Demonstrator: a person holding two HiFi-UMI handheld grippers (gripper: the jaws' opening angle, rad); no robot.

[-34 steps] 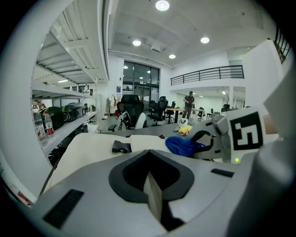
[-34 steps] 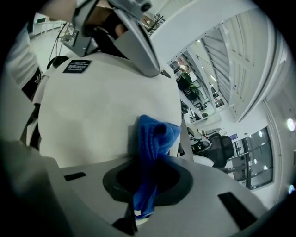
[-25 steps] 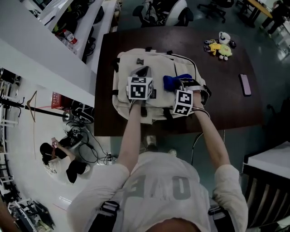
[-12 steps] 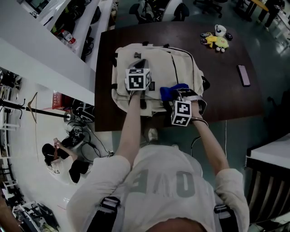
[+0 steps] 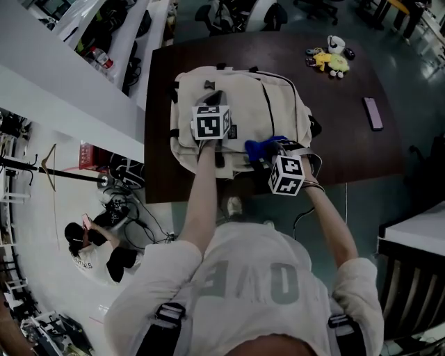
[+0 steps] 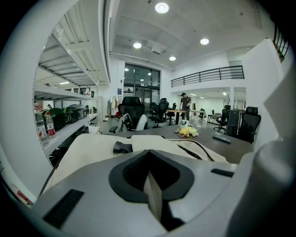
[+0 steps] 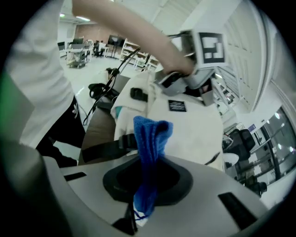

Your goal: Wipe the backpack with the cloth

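A cream backpack (image 5: 243, 90) lies flat on the dark brown table (image 5: 348, 149). My left gripper (image 5: 214, 99) rests on the backpack's near left part, shut on a thin cream strip of the backpack (image 6: 152, 199). My right gripper (image 5: 270, 151) is shut on a blue cloth (image 5: 259, 146), which touches the backpack's near right edge. In the right gripper view the blue cloth (image 7: 150, 134) stands up out of the jaws of the right gripper (image 7: 147, 185) against the backpack (image 7: 194, 125), with a black strap (image 7: 104, 147) just below it.
A phone (image 5: 373, 113) lies on the table's right side, and small plush toys (image 5: 330, 57) with a mug sit at the far right. White shelving (image 5: 83, 69) runs along the left. Office chairs (image 5: 236, 14) stand beyond the table's far edge.
My right gripper has drawn the blue cloth across the backpack toward its near right edge. The left gripper has stayed put.
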